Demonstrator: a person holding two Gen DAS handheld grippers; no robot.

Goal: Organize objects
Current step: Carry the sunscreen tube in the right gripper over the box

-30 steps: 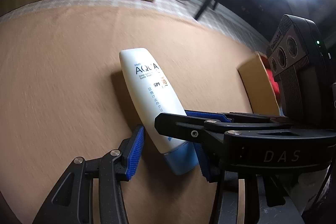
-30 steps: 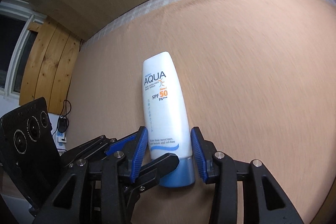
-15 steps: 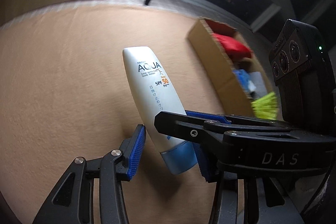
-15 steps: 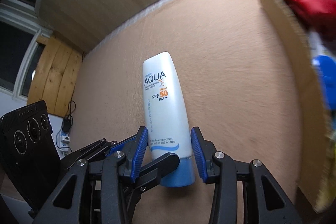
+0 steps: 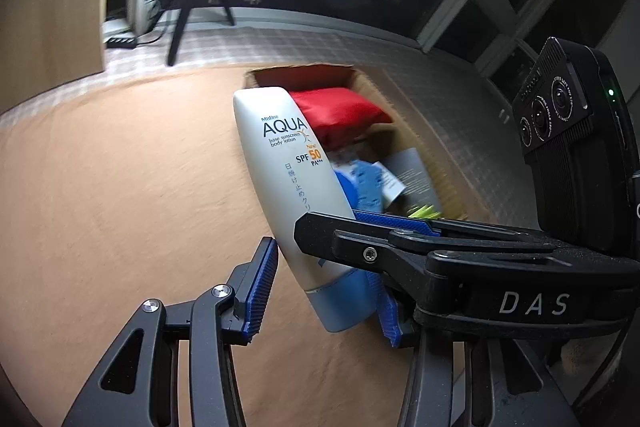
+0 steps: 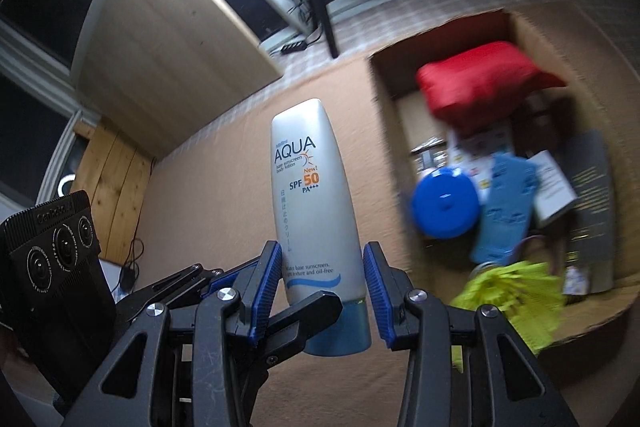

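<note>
Two grippers, left (image 5: 324,289) and right (image 6: 324,291), both clamp one tube (image 6: 316,203) near its cap; uneven release could drop it outside the box (image 6: 384,83).

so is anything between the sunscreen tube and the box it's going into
Nothing visible blocks the way: the sunscreen tube is held up beside the open cardboard box. The box already holds a red pouch and a blue lid.

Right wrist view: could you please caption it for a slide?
Right gripper holds sunscreen tube beside a cardboard box.
</note>
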